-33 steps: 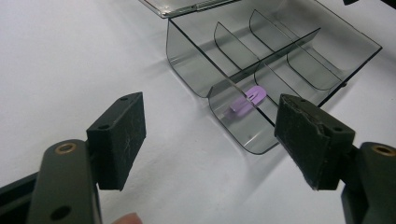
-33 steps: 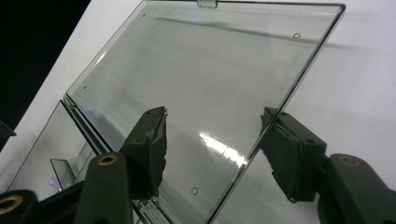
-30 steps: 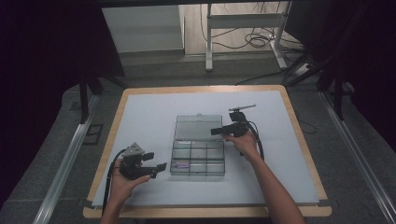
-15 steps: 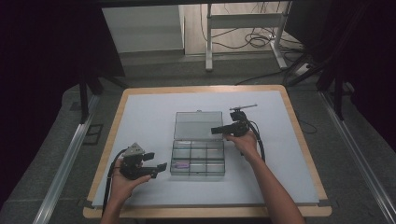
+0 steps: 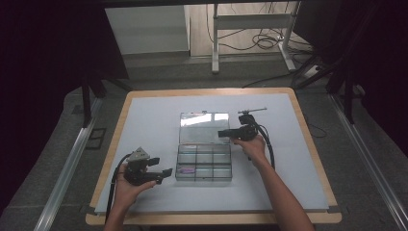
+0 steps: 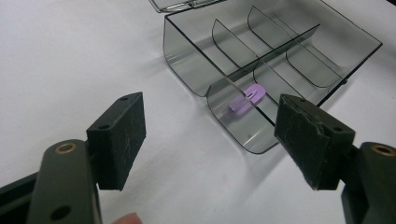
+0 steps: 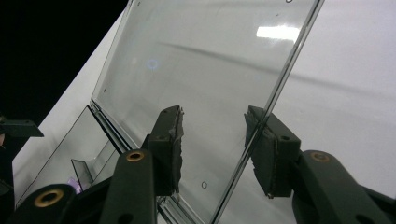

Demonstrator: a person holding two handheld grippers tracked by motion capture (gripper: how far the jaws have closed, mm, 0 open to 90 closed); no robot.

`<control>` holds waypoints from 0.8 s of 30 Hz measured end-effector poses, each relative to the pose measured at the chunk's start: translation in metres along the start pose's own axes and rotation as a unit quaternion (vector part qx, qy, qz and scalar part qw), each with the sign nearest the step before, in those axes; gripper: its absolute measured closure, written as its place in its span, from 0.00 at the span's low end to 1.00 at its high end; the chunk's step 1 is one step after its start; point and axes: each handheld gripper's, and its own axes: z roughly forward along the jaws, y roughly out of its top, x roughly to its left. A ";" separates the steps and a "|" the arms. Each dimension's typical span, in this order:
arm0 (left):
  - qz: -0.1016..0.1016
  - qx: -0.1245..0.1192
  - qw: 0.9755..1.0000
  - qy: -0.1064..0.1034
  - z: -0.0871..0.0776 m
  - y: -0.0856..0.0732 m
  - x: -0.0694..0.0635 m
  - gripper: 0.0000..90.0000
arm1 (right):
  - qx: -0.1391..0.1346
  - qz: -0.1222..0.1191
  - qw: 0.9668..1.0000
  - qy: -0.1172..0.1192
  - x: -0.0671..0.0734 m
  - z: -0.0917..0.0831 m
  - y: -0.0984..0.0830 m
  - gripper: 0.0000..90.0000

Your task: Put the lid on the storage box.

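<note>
High view shows the clear compartment box (image 5: 204, 161) at the middle of the table (image 5: 144, 120), its lid (image 5: 204, 120) folded back flat toward the top of the frame. The right gripper (image 5: 225, 133) sits at the lid's right edge, and in the right gripper view its jaws have just been closing, with that edge of the lid (image 7: 205, 84) running between them; the right pad (image 7: 261, 140) looks close to the rim, though whether either pad presses on it yet is hard to tell through the clear plastic, so I read the jaws as apart around it. The left gripper (image 5: 163, 173) hovers at the lower left of the box, and in the left gripper view its jaws stand wide apart and hold nothing, aimed at the near corner of the box (image 6: 261, 65). A small purple piece (image 6: 247, 98) lies in the corner compartment nearest that gripper, low and left in the high view (image 5: 186, 170). As a judgement, the work looks early: the box is open, the lid is about to be taken, and swinging it over to shut the box is left to do.
</note>
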 end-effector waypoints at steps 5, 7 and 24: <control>0.000 0.000 1.000 0.000 0.000 0.000 0.000 0.28 | -0.005 -0.007 1.000 0.000 0.001 -0.002 0.000 0.64; 0.000 0.000 1.000 0.001 0.000 0.000 0.000 0.28 | -0.009 -0.012 1.000 -0.001 0.002 -0.003 0.000 0.64; 0.001 -0.001 1.000 0.000 0.000 0.000 0.000 0.28 | -0.032 -0.026 0.999 0.000 0.004 -0.006 -0.004 0.66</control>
